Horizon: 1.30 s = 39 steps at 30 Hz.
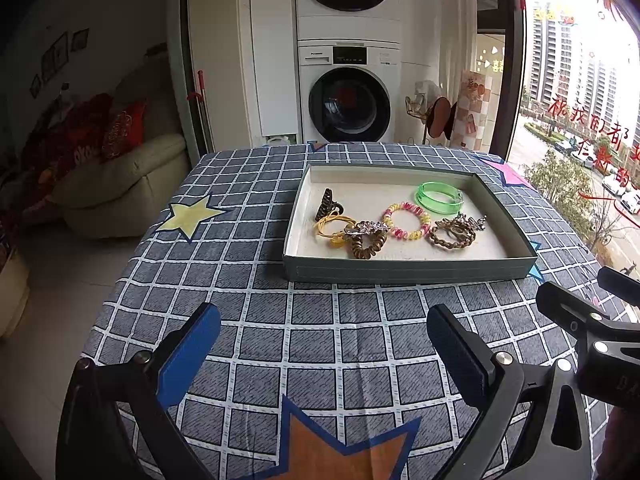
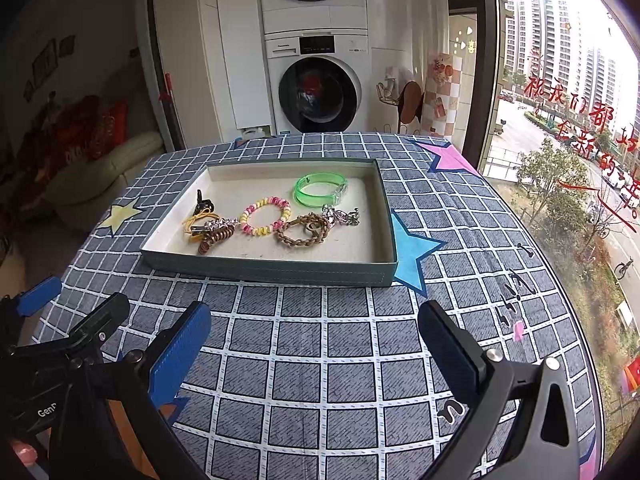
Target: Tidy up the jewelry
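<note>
A shallow grey-green tray (image 1: 408, 270) (image 2: 272, 272) sits on the checked tablecloth. In it lie a green bangle (image 1: 439, 197) (image 2: 320, 188), a pink-and-yellow coil bracelet (image 1: 406, 221) (image 2: 265, 216), a brown braided bracelet (image 1: 452, 235) (image 2: 304, 230), a silver clip (image 2: 341, 216), a brown coil tie with a star clip (image 1: 366, 238) (image 2: 216, 232), a yellow hair tie (image 1: 334, 226) (image 2: 199, 218) and a dark claw clip (image 1: 327, 203) (image 2: 202, 202). My left gripper (image 1: 324, 344) and right gripper (image 2: 316, 340) are open and empty, side by side above the cloth in front of the tray.
The tablecloth (image 1: 320, 340) has star patches. Beyond the table stand a stacked washer and dryer (image 1: 348, 100), a sofa (image 1: 120, 184) on the left and a window (image 1: 580, 120) on the right. The right gripper's body shows at the left wrist view's right edge (image 1: 592, 332).
</note>
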### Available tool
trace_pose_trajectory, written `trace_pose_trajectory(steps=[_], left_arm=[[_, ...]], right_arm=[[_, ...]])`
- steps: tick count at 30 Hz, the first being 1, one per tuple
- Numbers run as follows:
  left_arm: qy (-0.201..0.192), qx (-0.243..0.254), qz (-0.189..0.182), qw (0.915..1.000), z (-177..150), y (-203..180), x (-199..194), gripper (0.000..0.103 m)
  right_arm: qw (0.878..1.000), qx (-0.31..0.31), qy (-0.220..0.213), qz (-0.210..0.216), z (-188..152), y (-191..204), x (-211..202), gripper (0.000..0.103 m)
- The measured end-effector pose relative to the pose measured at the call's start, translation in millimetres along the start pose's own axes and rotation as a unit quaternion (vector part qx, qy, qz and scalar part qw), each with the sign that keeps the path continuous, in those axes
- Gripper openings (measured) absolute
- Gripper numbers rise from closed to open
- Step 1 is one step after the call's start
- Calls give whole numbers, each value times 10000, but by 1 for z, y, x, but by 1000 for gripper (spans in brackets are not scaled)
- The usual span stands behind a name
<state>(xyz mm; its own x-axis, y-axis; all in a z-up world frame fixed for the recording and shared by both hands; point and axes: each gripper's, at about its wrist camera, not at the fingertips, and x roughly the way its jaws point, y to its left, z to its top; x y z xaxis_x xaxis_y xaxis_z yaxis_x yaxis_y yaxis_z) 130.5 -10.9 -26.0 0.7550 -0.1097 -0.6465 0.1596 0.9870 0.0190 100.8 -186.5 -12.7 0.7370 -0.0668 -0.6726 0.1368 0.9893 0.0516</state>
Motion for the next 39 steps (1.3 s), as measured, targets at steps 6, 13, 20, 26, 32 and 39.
trace_pose_trajectory(steps=[6,13,20,26,32,39], left_arm=[[9,-8,0,10000,0,-1,0,103],[8,-2,14,10000,0,-1,0,103],[9,23,10,10000,-1,-2,0,103],[9,45,6,10000,-1,-4,1,103],[0,66,-1,10000,0,-5,0,103],[3,84,4,10000,0,-6,0,103]], right_arm=[[10000,-1,-8,1,0,0,0,103],[10000,-4,3,-5,0,-2,0,103],[10000,-12,17,1,0,-3,0,103],[10000,-11,16,5,0,-3,0,103],[10000,6,8,3,0,-3,0,103],[10000,13,8,-1,0,-4,0,103]])
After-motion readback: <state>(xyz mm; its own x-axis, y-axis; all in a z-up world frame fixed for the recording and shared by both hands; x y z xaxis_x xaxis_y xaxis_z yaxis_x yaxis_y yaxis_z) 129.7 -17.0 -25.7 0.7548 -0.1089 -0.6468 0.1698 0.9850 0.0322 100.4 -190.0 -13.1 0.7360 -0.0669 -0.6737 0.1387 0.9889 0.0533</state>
